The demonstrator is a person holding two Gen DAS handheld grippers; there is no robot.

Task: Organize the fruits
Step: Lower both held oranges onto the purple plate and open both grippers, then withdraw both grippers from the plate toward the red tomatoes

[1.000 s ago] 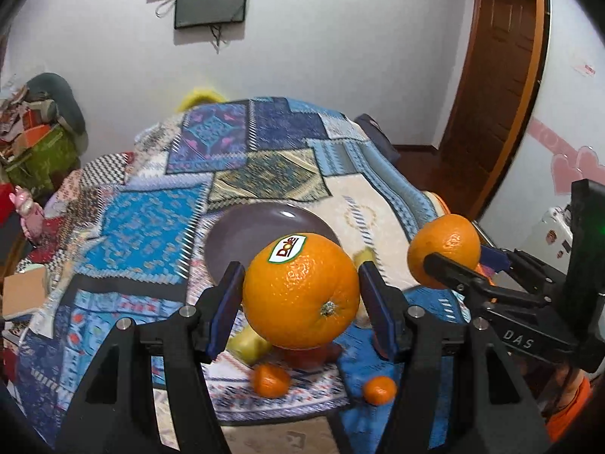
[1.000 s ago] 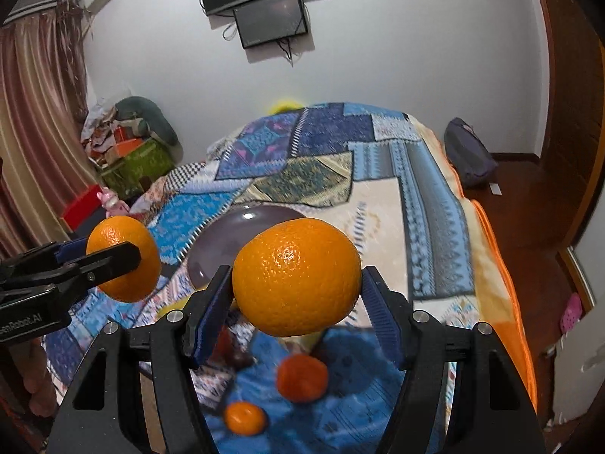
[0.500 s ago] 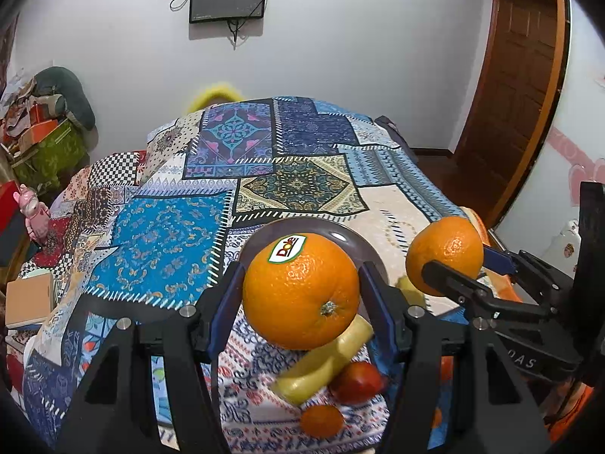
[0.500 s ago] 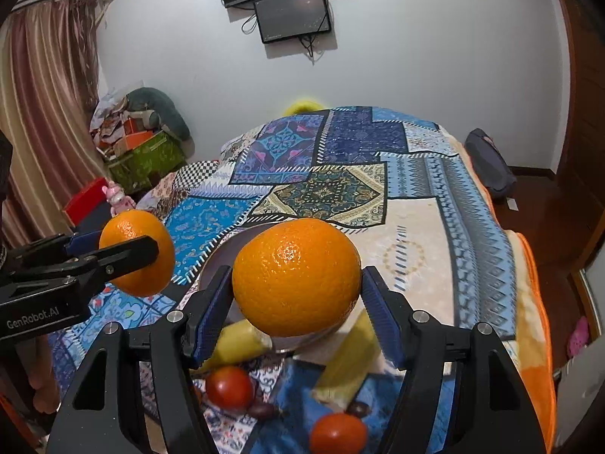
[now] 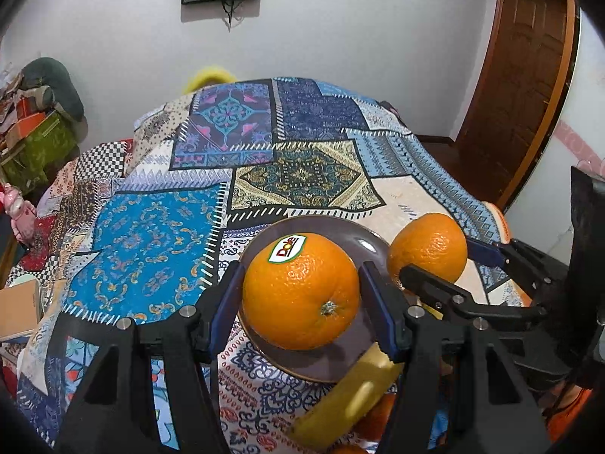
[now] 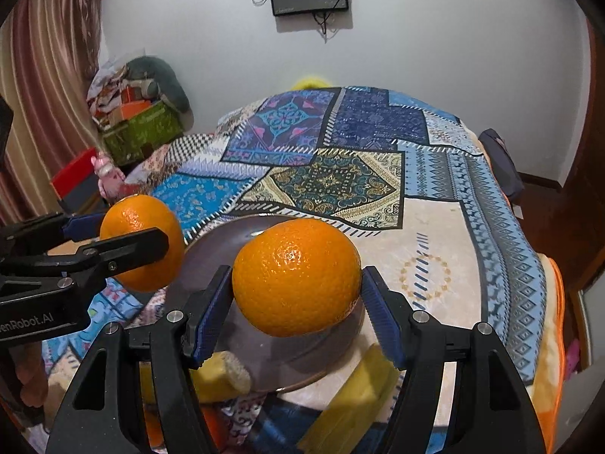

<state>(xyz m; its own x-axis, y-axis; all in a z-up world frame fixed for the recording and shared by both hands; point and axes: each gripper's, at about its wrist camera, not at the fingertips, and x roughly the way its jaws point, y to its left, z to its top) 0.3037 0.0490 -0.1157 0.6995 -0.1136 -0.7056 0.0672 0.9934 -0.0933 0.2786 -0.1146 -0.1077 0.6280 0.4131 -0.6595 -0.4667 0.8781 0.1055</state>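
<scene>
Your left claw (image 5: 300,295) and right claw (image 6: 297,299) are matt black plastic with ribbed blue pads (image 5: 223,304) and small bright metal pins. Each orange (image 5: 300,297) has glossy, pebbled peel; one carries a smooth paper sticker (image 5: 287,249). The plate (image 5: 363,244) looks glazed, likely ceramic. The bedspread (image 5: 151,234) is soft printed cloth, the door (image 5: 522,75) varnished wood.

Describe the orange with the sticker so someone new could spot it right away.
Start at the patchwork bedspread, then the dark plate on it. Above the plate, the left hand-held gripper grips an orange; unlike the other orange, it bears a white Dole sticker.
</scene>
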